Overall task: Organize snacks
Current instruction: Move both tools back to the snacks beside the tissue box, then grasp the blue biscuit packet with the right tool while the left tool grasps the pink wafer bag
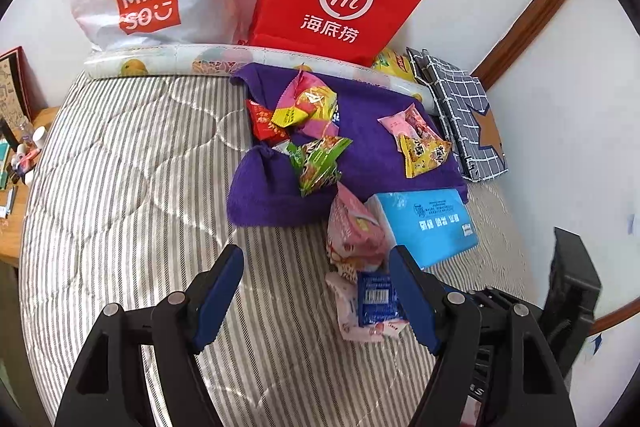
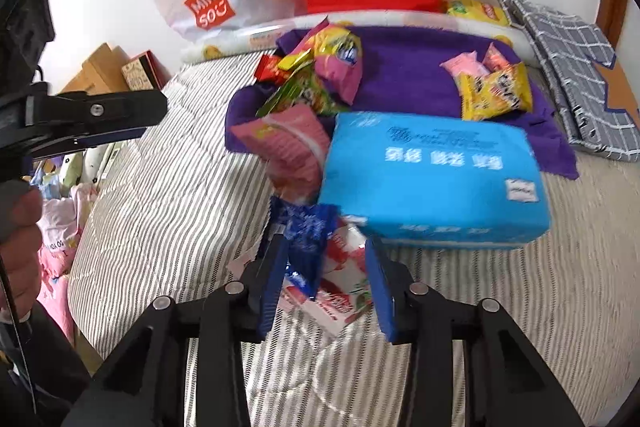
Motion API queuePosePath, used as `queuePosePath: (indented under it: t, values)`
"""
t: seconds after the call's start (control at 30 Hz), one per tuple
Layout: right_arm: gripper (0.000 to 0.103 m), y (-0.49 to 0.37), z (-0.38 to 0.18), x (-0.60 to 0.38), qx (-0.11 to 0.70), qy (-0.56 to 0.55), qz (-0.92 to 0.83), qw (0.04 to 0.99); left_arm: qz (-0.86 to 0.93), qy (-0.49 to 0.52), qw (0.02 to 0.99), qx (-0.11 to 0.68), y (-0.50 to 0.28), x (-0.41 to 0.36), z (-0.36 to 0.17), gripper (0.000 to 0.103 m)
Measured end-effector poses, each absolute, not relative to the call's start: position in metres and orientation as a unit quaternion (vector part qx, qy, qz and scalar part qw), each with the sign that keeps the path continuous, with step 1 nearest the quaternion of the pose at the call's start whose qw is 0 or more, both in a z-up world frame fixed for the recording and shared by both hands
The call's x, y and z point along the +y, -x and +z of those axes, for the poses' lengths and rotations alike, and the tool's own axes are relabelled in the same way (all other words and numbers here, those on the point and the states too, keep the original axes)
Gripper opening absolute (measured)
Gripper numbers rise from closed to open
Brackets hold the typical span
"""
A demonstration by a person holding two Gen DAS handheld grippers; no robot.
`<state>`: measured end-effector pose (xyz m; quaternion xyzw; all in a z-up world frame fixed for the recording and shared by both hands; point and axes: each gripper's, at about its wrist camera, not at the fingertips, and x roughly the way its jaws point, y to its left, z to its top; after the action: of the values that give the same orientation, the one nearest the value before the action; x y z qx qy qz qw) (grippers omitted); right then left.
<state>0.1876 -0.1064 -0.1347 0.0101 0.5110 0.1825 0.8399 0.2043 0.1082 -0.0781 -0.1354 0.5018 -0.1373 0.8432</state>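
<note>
Right gripper [image 2: 326, 277], jaws spread around small blue foil snack packet [image 2: 306, 239] atop flat pink-and-white wrapper [image 2: 340, 301]. Left gripper [image 1: 316, 291], jaws spread, empty, over grey-striped quilted mattress [image 1: 132, 167]. Beyond: light-blue tissue pack [image 2: 434, 183]; remaining snack packets on purple towel [image 1: 372, 151].

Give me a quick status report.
Left gripper open, empty. Right gripper open around blue snack packet, not closed. Blue tissue pack crowds it.
</note>
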Motion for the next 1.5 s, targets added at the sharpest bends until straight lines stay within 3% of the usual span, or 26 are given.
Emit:
queuePosePath:
  t: [0.1, 0.2, 0.33, 0.63, 0.9, 1.1, 1.2, 1.33, 1.5]
  values:
    - [0.038, -0.187, -0.138, -0.100, 0.508, -0.004, 0.180, 0.842, -0.133, 0.137, 0.842, 0.504, -0.199, 0.112, -0.081, 0.073]
    - [0.025, -0.186, -0.137, -0.093, 0.501, 0.014, 0.181, 0.846, -0.130, 0.140, 0.841, 0.506, -0.194, 0.114, -0.083, 0.073]
    - [0.018, -0.181, -0.130, -0.094, 0.492, 0.019, 0.192, 0.849, -0.126, 0.143, 0.841, 0.507, -0.189, 0.114, -0.083, 0.073]
    - [0.017, -0.152, -0.102, -0.149, 0.468, -0.021, 0.194, 0.862, -0.122, 0.148, 0.842, 0.504, -0.185, 0.100, -0.079, 0.073]
    - [0.018, -0.152, -0.146, -0.212, 0.526, -0.015, 0.149, 0.837, -0.118, 0.137, 0.839, 0.512, -0.182, 0.077, -0.083, 0.073]
    - [0.029, -0.163, -0.162, -0.245, 0.532, -0.036, 0.120, 0.837, -0.109, 0.134, 0.837, 0.519, -0.178, 0.072, -0.087, 0.073]
    - [0.048, -0.163, -0.166, -0.253, 0.532, -0.046, 0.115, 0.838, -0.105, 0.136, 0.835, 0.522, -0.178, 0.072, -0.090, 0.073]
    - [0.064, -0.162, -0.175, -0.249, 0.531, -0.054, 0.123, 0.837, -0.107, 0.134, 0.832, 0.528, -0.178, 0.070, -0.096, 0.073]
    - [0.074, -0.163, -0.184, -0.240, 0.526, -0.074, 0.126, 0.838, -0.108, 0.136, 0.829, 0.531, -0.180, 0.073, -0.103, 0.073]
